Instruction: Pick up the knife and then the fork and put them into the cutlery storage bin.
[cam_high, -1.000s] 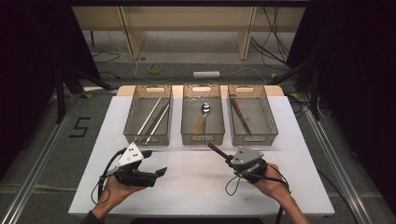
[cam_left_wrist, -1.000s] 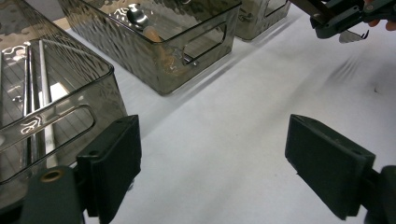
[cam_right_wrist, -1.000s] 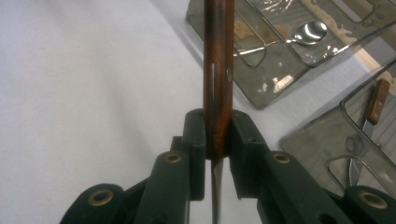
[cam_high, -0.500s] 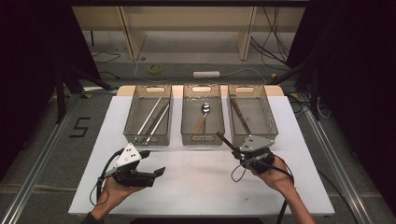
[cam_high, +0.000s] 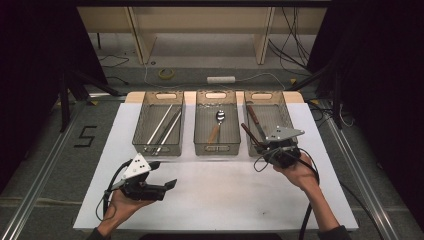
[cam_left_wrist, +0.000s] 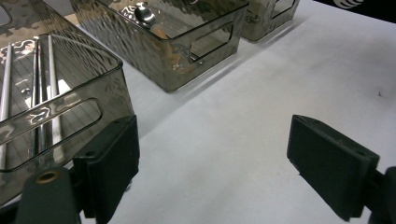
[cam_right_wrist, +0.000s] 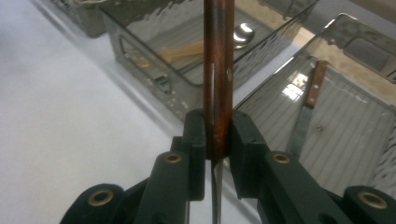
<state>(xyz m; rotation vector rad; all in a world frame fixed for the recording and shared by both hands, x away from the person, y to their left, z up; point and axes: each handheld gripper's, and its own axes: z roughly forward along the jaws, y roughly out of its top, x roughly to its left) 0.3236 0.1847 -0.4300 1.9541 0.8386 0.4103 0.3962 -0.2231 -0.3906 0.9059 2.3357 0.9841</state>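
The right tongs (cam_high: 256, 141) are clamped on a wooden-handled knife (cam_right_wrist: 218, 70), held over the near rim of the right bin (cam_high: 286, 117), where a second knife (cam_right_wrist: 308, 105) lies; the sorting step looks like delivery, and next the knife should go over the rim and be let go. The left tongs (cam_left_wrist: 212, 168) rest wide open and empty above the bare worktop (cam_high: 225, 190), with free room around them.

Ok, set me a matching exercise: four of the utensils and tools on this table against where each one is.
1. metal spoon with wooden handle
2. long metal chopsticks
3. wooden-handled knife that is being carried
4. left tool

a. left bin
b. shut in the right tool
c. open above the white table
d. middle bin

Pairs: 1-d, 2-a, 3-b, 4-c
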